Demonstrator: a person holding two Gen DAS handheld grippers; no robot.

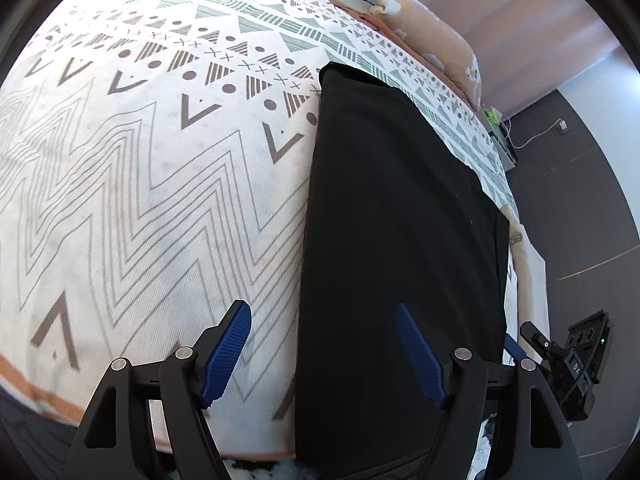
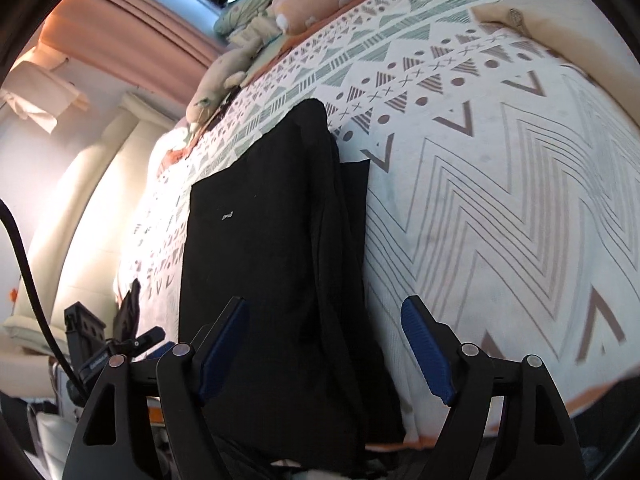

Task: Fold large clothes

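A large black garment (image 1: 400,240) lies folded into a long strip on the patterned bedspread (image 1: 140,180), running from the near bed edge toward the pillows. It also shows in the right wrist view (image 2: 272,248), with a small white label on it. My left gripper (image 1: 324,320) is open and empty, hovering over the garment's left edge near the foot end. My right gripper (image 2: 324,316) is open and empty above the garment's right side, where a lower layer sticks out.
Peach pillows (image 1: 436,24) and crumpled bedding (image 2: 244,20) lie at the head of the bed. A folded cream cloth (image 2: 552,28) sits on the bed's far right. The other gripper's body (image 1: 576,360) shows at the right; dark floor (image 1: 580,200) lies beyond the bed.
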